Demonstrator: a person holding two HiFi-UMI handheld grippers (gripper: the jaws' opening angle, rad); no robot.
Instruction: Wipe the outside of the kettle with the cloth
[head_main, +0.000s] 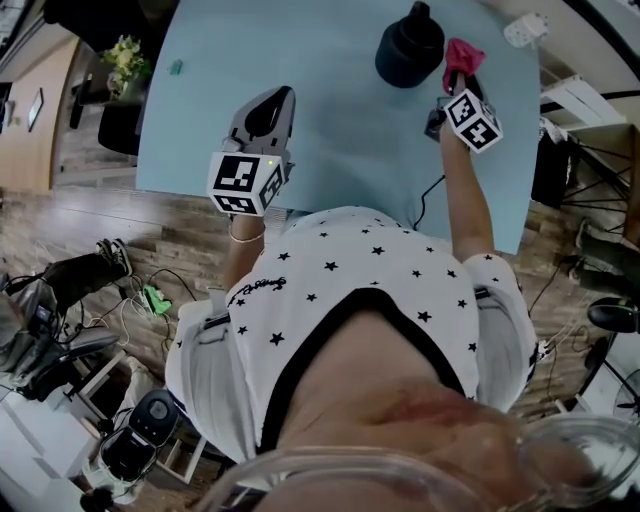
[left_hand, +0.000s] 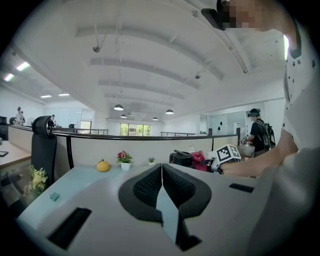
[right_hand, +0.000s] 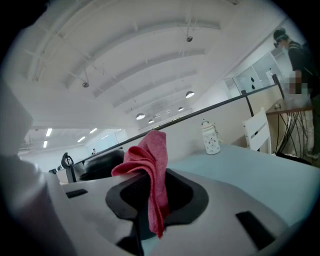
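On the far part of the pale blue surface (head_main: 330, 120), upright: a squat matte black kettle with a rounded body and a knobbed lid (head_main: 410, 45). Just right of it, close against its side, a crumpled pinkish-red cloth (head_main: 463, 54), pinched between the jaws of the right gripper (head_main: 456, 80). From that gripper's own view, draped over the jaw tips and hanging down between them in a narrow fold, with the kettle's dark bulk just beyond at the left. Left gripper (head_main: 272, 100) held over the near part of the surface, well apart from the kettle, jaws pressed together on nothing.
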